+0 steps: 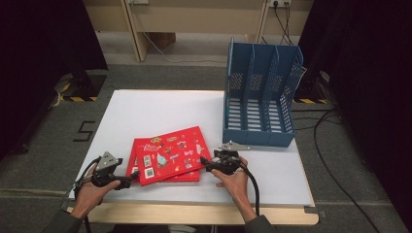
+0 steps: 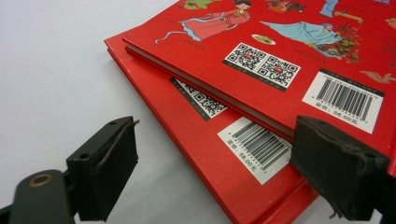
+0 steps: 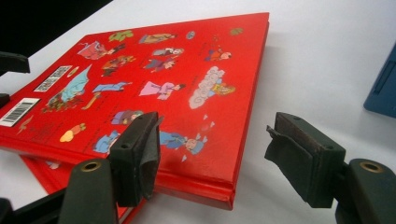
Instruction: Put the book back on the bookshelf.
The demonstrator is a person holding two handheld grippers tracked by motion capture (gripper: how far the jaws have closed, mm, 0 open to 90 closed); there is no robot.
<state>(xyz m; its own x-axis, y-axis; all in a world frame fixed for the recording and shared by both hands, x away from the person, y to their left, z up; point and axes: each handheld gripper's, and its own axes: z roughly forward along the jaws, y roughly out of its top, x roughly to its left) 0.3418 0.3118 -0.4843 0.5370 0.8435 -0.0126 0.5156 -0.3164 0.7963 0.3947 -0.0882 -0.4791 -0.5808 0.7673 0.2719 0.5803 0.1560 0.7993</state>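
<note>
Books: top book [image 1: 171,154] lying skewed on lower book [image 1: 136,145] | left gripper [image 1: 130,180] hovering wide at near-left corner | right gripper [image 1: 206,164] gaping, straddling right corner, empty.

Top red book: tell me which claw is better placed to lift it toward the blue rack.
Probably the right claw. It sits at the top red book edge nearest the blue rack, open, with the spine corner between its jaws. The left claw, also open, is at the far edge, over both books.
</note>
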